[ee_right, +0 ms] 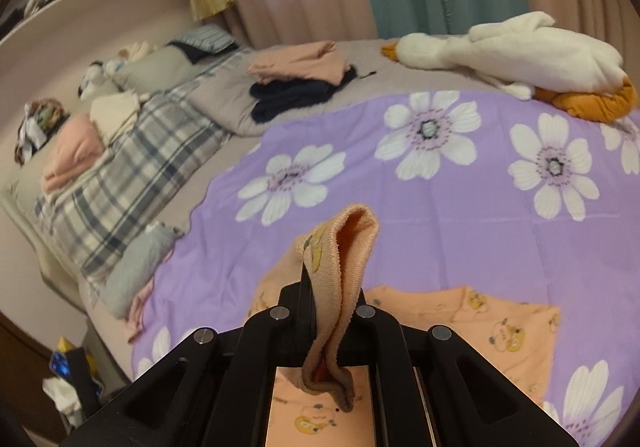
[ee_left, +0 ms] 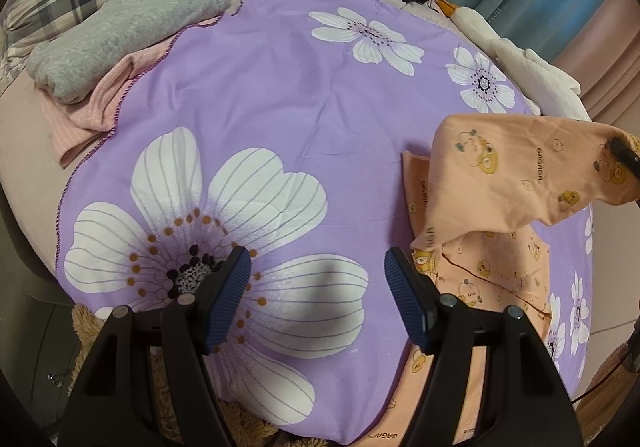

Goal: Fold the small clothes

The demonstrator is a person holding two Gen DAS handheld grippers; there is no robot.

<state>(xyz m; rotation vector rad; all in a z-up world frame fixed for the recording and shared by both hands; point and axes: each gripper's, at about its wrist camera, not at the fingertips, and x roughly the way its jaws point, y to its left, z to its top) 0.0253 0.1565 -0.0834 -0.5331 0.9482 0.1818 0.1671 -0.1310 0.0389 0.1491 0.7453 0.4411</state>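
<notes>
Left wrist view: the left gripper (ee_left: 318, 275) hovers with its ribbed blue pads (ee_left: 230, 297) held apart and nothing between them, above the purple floral sheet (ee_left: 280, 95). At about 3 o'clock the peach printed garment (ee_left: 508, 183) rises from the sheet, one corner pulled up toward the right gripper (ee_left: 624, 157) at the frame's edge; its lower part lies flat on the sheet just beside the left gripper's right finger. At 10 o'clock a folded grey knit (ee_left: 120, 35) rests on a pink striped cloth (ee_left: 92, 111).

Right wrist view: the right gripper (ee_right: 332, 311) is clamped on the ribbed hem of the peach printed garment (ee_right: 344, 287), which loops above the closed jaws and hangs below them. At 1 o'clock lies a white plush goose (ee_right: 516, 51); at 12 o'clock, a peach and navy pile of clothes (ee_right: 300, 79).
</notes>
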